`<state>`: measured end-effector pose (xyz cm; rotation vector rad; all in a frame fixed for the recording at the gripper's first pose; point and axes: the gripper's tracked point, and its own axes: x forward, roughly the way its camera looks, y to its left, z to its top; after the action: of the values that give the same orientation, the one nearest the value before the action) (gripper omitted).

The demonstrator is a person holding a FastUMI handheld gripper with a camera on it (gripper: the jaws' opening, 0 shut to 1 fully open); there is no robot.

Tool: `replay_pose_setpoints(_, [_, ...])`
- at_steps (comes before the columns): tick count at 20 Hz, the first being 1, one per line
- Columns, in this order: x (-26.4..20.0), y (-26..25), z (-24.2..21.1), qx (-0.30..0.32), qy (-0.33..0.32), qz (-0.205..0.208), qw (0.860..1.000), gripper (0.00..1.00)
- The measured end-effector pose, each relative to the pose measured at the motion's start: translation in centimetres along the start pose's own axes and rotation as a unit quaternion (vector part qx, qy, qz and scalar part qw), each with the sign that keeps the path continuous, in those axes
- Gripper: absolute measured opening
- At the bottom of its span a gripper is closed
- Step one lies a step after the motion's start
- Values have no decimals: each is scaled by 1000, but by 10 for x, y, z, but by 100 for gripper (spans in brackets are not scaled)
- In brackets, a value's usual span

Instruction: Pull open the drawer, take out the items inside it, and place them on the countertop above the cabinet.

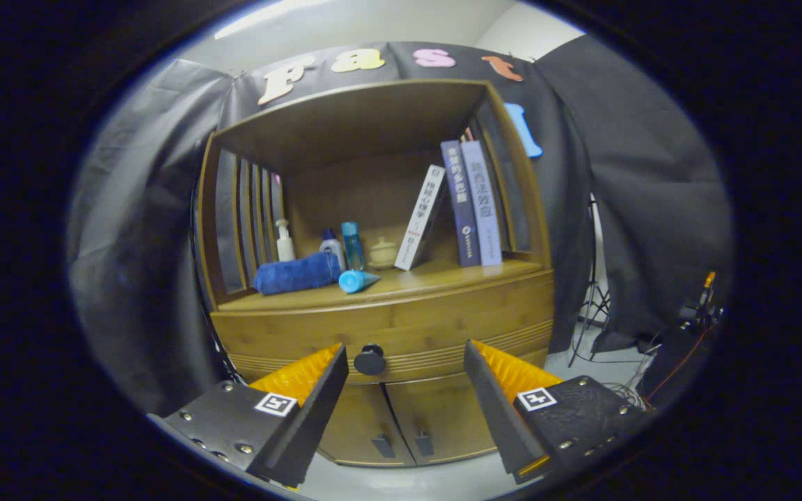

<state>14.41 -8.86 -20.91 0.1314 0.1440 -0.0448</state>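
Gripper [402, 351] spread wide before closed drawer [387, 334], its knob [370, 360] between the fingers; contents hidden.

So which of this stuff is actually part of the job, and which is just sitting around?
Part of the job:
drawer
drawer knob
countertop
hand-held gripper, open, knob between its fingers

Just sitting there:
rolled blue towel
bottles
small jar
books
lower cabinet doors
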Motion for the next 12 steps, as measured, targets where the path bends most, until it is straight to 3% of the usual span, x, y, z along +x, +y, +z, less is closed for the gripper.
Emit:
replay_pose_setpoints(4, [-66,1,25,28,20,8,999,99])
replay_pose_setpoints(12, [-157,61,127,-72,-22,53,996,98])
